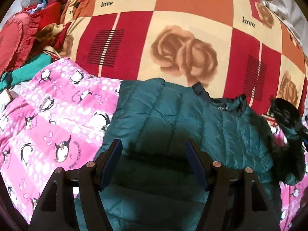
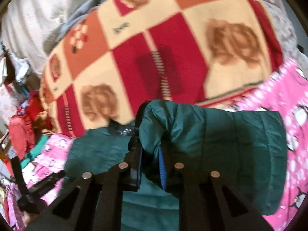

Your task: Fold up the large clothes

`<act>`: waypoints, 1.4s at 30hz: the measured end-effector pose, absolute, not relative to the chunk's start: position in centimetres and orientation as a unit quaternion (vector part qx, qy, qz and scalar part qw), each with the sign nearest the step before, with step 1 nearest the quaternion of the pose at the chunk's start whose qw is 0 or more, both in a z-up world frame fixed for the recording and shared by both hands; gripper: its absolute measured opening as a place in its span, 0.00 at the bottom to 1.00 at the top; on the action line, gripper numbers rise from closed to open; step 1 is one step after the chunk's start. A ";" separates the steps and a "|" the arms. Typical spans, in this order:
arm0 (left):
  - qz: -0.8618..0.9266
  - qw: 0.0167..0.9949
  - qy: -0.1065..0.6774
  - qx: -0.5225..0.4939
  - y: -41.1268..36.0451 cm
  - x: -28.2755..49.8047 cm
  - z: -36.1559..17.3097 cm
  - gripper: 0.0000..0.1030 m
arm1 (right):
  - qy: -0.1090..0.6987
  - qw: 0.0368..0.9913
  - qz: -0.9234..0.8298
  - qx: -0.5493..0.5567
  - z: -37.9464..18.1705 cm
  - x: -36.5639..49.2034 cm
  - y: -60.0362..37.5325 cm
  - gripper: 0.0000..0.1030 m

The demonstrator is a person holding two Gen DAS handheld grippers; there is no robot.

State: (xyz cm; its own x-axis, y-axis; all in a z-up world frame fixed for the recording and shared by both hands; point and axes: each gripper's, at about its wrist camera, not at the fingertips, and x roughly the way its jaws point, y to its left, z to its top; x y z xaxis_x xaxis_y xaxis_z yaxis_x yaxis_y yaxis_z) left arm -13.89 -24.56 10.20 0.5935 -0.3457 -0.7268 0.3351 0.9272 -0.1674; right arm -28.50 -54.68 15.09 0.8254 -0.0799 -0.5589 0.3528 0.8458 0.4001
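A dark teal quilted puffer jacket [image 1: 173, 115] lies on a pink penguin blanket [image 1: 57, 111]. My left gripper [image 1: 154, 148] is open and empty, hovering just above the jacket's body with its fingers spread. My right gripper [image 2: 151, 154] is shut on a teal sleeve [image 2: 221, 144] of the jacket and holds it lifted over the jacket's body [image 2: 100, 150]. The right gripper also shows in the left wrist view [image 1: 284, 113] at the far right, holding the sleeve end.
A red, orange and cream checked blanket with roses [image 1: 173, 38] lies behind the jacket. Red cushions and mixed clothes [image 1: 25, 34] are piled at the far left. A pale sheet [image 2: 38, 15] lies at the back. The left gripper's body [image 2: 32, 192] shows in the right wrist view.
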 end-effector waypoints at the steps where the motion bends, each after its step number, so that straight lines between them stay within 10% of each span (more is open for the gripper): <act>1: -0.191 0.892 0.409 -0.007 -24.5 -13.8 10.2 0.40 | 0.274 0.922 -0.111 0.249 15.0 -27.6 -54.0 0.14; 14: -0.188 0.892 0.411 -0.013 -23.1 -12.4 9.9 0.40 | 0.343 0.899 -0.003 0.273 8.7 -16.9 -44.5 0.15; 17: -0.200 0.884 0.420 -0.040 -22.6 -12.0 9.8 0.40 | 0.375 0.879 0.009 0.296 6.6 -15.5 -43.9 0.33; 26: -0.244 0.865 0.424 -0.113 -23.4 -12.4 10.6 0.40 | 0.342 0.913 -0.031 0.219 12.2 -22.8 -45.5 0.64; 42: -0.252 0.864 0.436 -0.018 -32.7 -13.0 9.0 0.40 | 0.309 0.903 -0.151 0.259 12.9 -35.5 -55.3 0.68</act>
